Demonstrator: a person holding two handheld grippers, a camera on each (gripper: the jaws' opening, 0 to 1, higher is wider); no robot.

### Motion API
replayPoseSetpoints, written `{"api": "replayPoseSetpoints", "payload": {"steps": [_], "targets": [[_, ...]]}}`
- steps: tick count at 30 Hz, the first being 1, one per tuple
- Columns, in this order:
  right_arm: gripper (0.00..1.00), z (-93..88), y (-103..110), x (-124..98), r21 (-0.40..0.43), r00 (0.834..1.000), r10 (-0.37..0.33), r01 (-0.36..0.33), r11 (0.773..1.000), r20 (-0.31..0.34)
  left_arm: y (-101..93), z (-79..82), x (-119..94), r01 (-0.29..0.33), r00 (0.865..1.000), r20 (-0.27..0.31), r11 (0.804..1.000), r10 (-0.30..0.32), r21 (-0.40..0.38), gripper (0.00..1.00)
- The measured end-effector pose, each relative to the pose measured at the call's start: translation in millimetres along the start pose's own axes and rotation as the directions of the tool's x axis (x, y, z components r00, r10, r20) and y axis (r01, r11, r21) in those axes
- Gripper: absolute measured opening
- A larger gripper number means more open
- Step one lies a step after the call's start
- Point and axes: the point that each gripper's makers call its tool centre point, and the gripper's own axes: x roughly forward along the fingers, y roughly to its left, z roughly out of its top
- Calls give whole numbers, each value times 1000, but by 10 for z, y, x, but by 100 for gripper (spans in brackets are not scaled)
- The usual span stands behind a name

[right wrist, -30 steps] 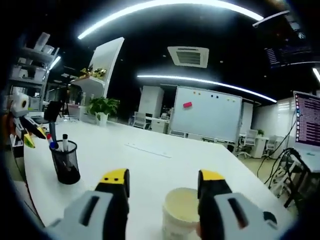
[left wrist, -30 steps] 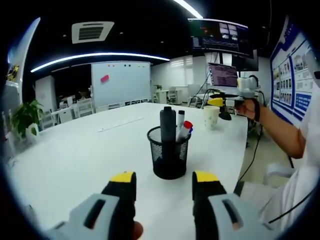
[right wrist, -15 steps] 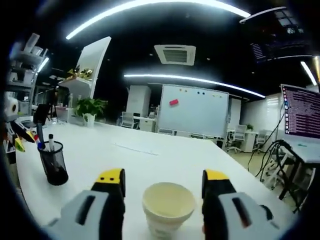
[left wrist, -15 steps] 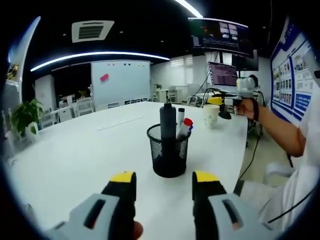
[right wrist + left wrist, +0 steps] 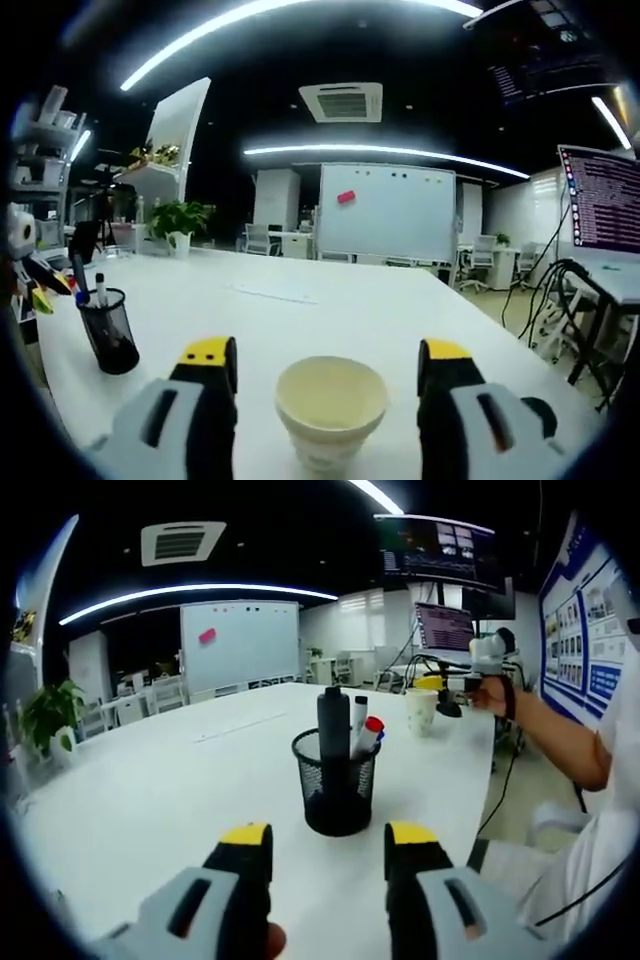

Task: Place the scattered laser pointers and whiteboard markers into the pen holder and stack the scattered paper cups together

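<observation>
White table (image 5: pixel 150 790) carries everything. Black mesh pen holder (image 5: pixel 335 795) stands mid-table, already holding a dark laser pointer (image 5: pixel 333 715) and whiteboard markers (image 5: pixel 368 732); it looks stiff, light and tippy. Left hand-held gripper (image 5: pixel 328 845) sits near it, jaws apart, empty. Paper cup (image 5: pixel 331 408) stands upright on the table between the spread jaws of the right hand-held gripper (image 5: pixel 331 365), not squeezed. Cup likely very light, thin-walled, crushable: pinch gently across the side wall below the rim.
</observation>
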Motion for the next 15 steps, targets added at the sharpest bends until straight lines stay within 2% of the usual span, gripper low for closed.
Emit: {"api": "replayPoseSetpoints", "payload": {"steps": [10,15], "targets": [[83,-75,-18,20,-7,1000,4,-4,1000,-23,-5,-5,23,3,1000,-2,1000,-3,4,45],[84,-65,-47,17,1,1000,-3,3,1000,-15,-15,9,36,5,1000,0,1000,-5,5,45]]}}
